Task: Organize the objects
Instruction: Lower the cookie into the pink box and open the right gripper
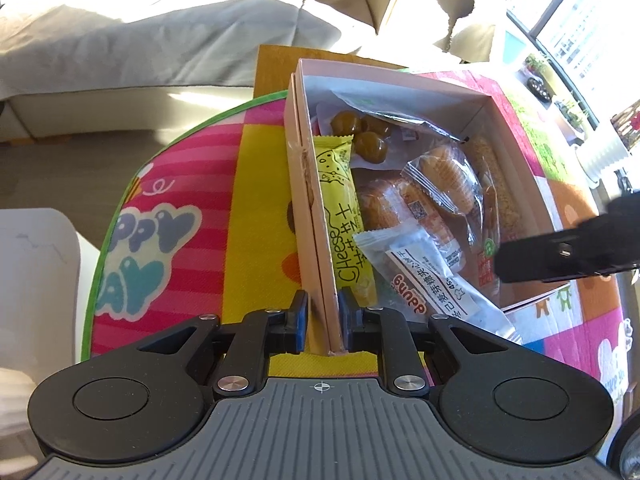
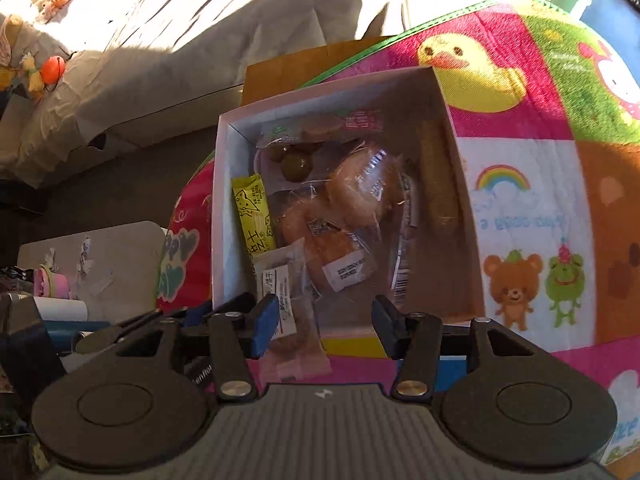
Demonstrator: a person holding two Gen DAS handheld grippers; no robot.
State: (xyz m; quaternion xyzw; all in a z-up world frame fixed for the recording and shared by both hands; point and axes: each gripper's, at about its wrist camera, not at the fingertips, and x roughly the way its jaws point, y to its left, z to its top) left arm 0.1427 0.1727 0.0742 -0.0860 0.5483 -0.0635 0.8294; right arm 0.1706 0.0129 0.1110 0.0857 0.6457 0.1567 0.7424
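An open pale cardboard box point(image 1: 486, 98) stands on a colourful mat, filled with snack packs: a yellow cheese stick point(image 1: 344, 216), green balls point(image 1: 362, 134) and wrapped muffins point(image 1: 444, 176). My left gripper point(image 1: 324, 306) is shut on the box's left wall point(image 1: 316, 240) near its front corner. In the right wrist view the same box point(image 2: 219, 200) lies below my right gripper point(image 2: 325, 314), which stands open. A clear-and-white biscuit packet point(image 2: 296, 320) lies between its fingers, draped over the box's near edge. The right gripper's black body point(image 1: 560, 258) reaches in over the box's right side.
The cartoon-print mat point(image 1: 168, 200) spreads around the box. A brown cardboard sheet point(image 1: 276, 68) lies behind it. A pale covered sofa point(image 1: 160, 40) runs along the back. A low white surface point(image 2: 100, 256) with clutter sits at the left; potted plants point(image 1: 538, 68) stand by the window.
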